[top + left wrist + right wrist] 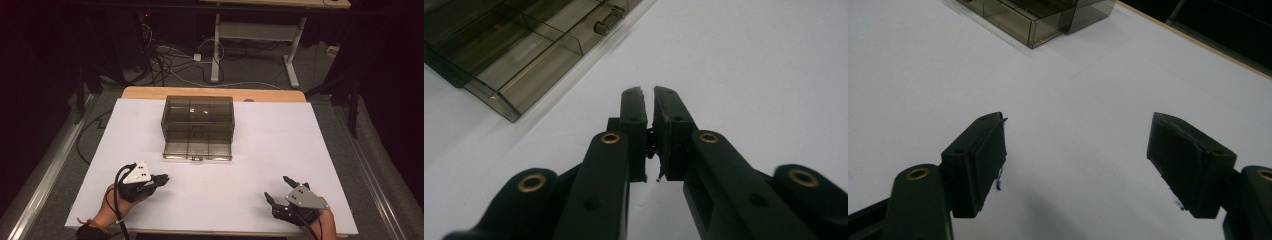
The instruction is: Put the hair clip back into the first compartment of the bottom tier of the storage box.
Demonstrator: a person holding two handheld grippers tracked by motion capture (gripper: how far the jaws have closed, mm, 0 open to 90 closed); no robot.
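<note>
A smoky clear plastic drawer box point(198, 120) stands at the back middle of the white table point(250, 165), its lower drawer point(198, 149) pulled out toward me. The drawer's small knob point(608, 23) faces my side. My left gripper point(165, 178) rests near the front left, held by a hand, jaws shut with nothing between them; it points toward the drawer's near corner point(509, 112). My right gripper point(278, 188) sits at the front right, jaws wide open and empty above bare table. In the right gripper view the box point(1048, 15) lies far ahead.
A wooden strip point(210, 93) edges the table's far side. Beyond it are desk legs point(216, 47) and tangled cables point(165, 62) on the floor. White surface stretches between the grippers and the box.
</note>
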